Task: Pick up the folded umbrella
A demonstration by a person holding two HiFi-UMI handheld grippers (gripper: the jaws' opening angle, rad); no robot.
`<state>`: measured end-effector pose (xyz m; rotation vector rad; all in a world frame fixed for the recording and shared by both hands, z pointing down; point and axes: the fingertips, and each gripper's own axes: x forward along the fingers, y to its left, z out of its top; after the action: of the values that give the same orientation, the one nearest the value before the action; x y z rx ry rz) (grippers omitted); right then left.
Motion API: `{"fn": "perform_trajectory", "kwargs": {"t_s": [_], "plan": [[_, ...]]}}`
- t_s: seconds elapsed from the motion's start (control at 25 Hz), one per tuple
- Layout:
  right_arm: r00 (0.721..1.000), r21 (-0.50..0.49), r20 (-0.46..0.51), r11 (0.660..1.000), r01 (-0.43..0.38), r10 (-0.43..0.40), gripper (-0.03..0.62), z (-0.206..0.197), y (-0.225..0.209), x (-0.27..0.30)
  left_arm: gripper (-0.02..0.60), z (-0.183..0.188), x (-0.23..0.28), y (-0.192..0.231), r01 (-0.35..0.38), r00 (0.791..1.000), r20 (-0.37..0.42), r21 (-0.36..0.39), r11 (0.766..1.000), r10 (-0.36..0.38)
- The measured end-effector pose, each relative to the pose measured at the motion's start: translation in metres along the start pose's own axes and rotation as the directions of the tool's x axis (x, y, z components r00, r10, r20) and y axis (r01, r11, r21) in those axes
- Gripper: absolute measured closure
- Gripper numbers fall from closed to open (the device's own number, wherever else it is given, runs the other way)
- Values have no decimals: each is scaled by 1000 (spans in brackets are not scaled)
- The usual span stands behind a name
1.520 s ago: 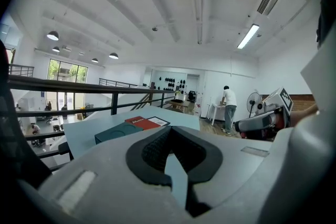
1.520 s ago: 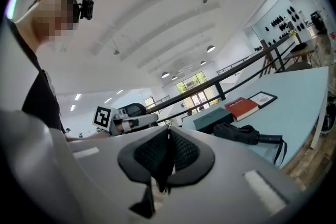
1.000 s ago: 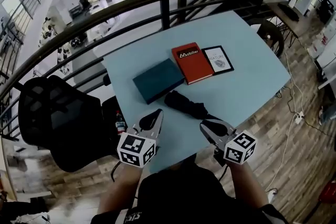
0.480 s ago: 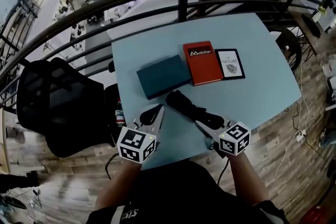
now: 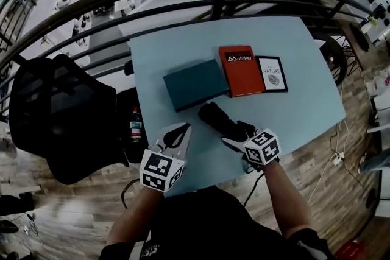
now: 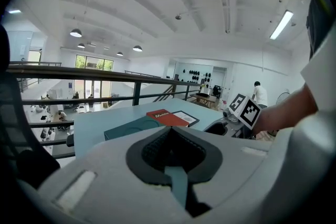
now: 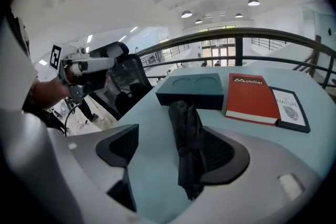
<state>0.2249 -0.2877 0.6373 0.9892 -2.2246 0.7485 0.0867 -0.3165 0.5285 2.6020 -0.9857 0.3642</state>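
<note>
folded umbrella (image 5: 214,116), near end hidden (behind right hand-held gripper (image 5: 235,136))

Black folded umbrella (image 5: 219,120), pale blue table (image 5: 183,45), dark teal box (image 5: 195,83), red book (image 5: 241,72), white black-bordered booklet (image 5: 272,74)

From the head we look steeply down on the whole table (image 5: 183,49), with the left gripper (image 5: 181,130) and right gripper (image 5: 234,140) low in the frame. The left gripper's camera sits low and nearly level, looking over its closed jaws across the tabletop to the railing (image 6: 105,73). The right gripper's camera tilts down, very close to the umbrella (image 7: 186,139) lying between its opening jaws. All three views share the teal box (image 5: 195,83) and red book (image 5: 241,70).
</note>
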Motion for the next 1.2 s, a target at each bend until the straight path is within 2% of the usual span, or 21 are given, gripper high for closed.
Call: {"fn": "perform_trajectory", "kwargs": {"t_s": [0.16,0.4,0.56,0.72,0.84,0.92,1.04,1.08,1.2], "plan": [[994,-54,-112,999,0,-6,213,-16,-8,26,575,-13,-3,4,-2,1000,-17,-28,1000,1],[970,-111,-237,994,22,-48,200,-31,-23,51,575,-22,-15,16,-34,999,-31,-48,998,33],[942,-153,-322,987,44,-92,194,-43,-34,65,575,-25,-22,20,-55,998,-33,-62,997,53],[907,-188,-414,982,-2,-78,194,-60,-36,76,575,-23,-26,19,-67,997,-32,-66,996,65],[892,-225,-446,974,-37,-69,224,-65,-31,82,575,-21,-32,17,-78,997,-33,-64,995,75],[886,-260,-455,965,-39,-87,307,-66,-33,83,575,-20,-35,15,-82,996,-31,-65,995,80],[874,-286,-474,958,-34,-111,299,-71,-36,88,575,-20,-39,14,-88,996,-29,-67,994,86],[869,-296,-481,955,-32,-120,268,-73,-37,90,575,-19,-40,13,-89,996,-26,-67,994,88],[861,-311,-493,950,-40,-126,266,-74,-35,90,575,-20,-44,11,-93,995,-25,-70,993,92]]}}
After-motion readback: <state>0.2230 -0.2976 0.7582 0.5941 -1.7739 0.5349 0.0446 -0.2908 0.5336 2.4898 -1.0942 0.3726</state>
